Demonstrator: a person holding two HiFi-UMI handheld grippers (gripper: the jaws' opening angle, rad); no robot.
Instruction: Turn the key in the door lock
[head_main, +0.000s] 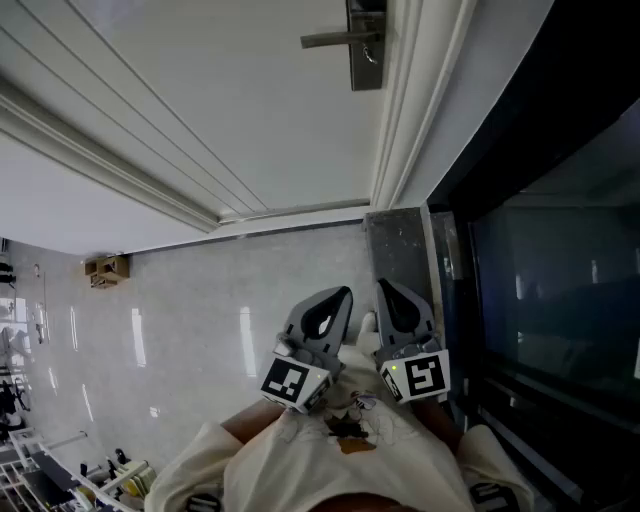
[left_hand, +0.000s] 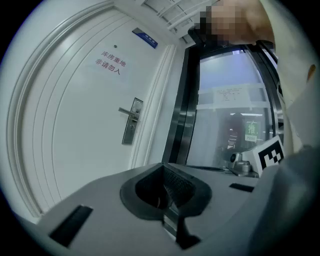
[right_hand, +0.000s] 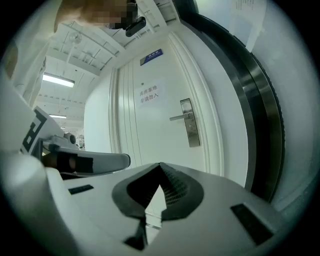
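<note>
A white door (head_main: 210, 110) stands ahead, with a metal lock plate (head_main: 367, 45) and lever handle (head_main: 338, 40) far beyond both grippers. I cannot make out a key at this distance. The left gripper view has the handle (left_hand: 129, 112) on its plate (left_hand: 132, 128) well away; the right gripper view shows the plate (right_hand: 190, 129) equally distant. My left gripper (head_main: 340, 297) and right gripper (head_main: 385, 291) are held side by side close to the person's body, low over the floor. Both are shut with nothing between the jaws.
A dark-framed glass door (head_main: 540, 250) adjoins the white door on the right, above a dark stone threshold (head_main: 400, 245). The glossy pale floor (head_main: 200, 320) has a small wooden box (head_main: 105, 268) at the left. A red-lettered notice (left_hand: 113, 62) is on the door.
</note>
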